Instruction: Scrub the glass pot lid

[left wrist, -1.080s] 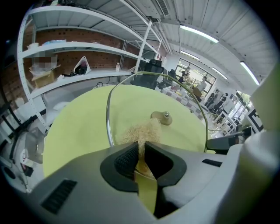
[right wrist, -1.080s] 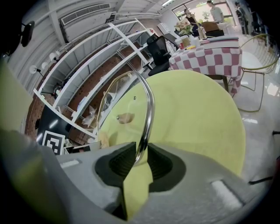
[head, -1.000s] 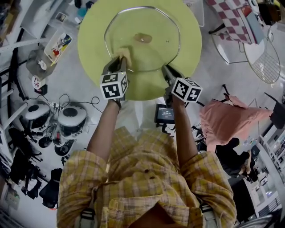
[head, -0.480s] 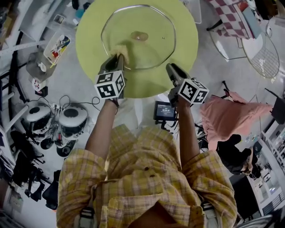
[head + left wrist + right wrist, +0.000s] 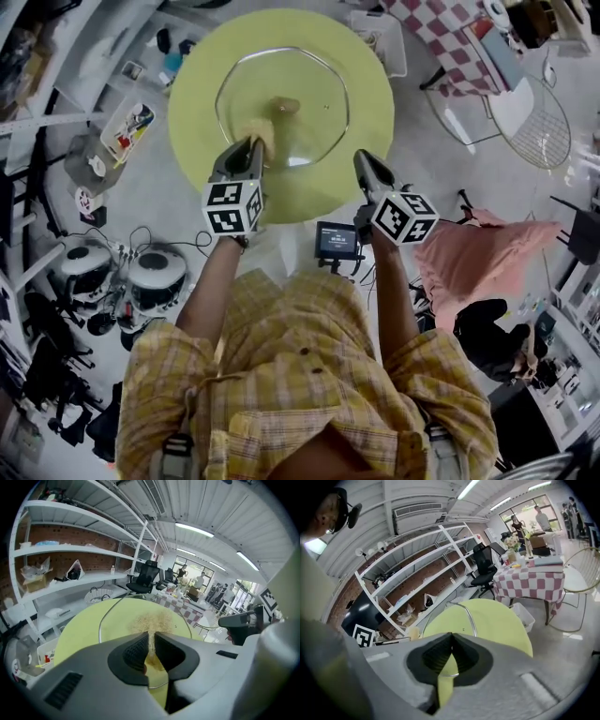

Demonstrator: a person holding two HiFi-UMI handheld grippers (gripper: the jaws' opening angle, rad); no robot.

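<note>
The glass pot lid (image 5: 300, 75), metal-rimmed with a knob (image 5: 286, 106), lies flat on a round yellow-green table (image 5: 192, 103). My left gripper (image 5: 253, 142) is shut on a tan fibrous scrubber (image 5: 261, 129), which rests on the lid's near-left part close to the knob. In the left gripper view the scrubber (image 5: 152, 623) fans out past the shut jaws, over the lid (image 5: 117, 620). My right gripper (image 5: 361, 159) is shut with nothing in it, just outside the lid's near-right rim. Through its jaws I see the rim (image 5: 471, 616) and the table (image 5: 501, 620).
A small screen device (image 5: 337, 241) sits below the table's near edge. A checkered table (image 5: 450, 37), a wire chair (image 5: 539, 108) and a white bin (image 5: 380, 37) stand to the right. Pink cloth (image 5: 487, 253) and round appliances (image 5: 155, 267) with cables lie on the floor. White shelves (image 5: 70, 550) line the wall.
The left gripper has slid the scrubber inward from the lid's near rim toward the knob. The right gripper has drawn slightly back from the rim. The head view has shifted.
</note>
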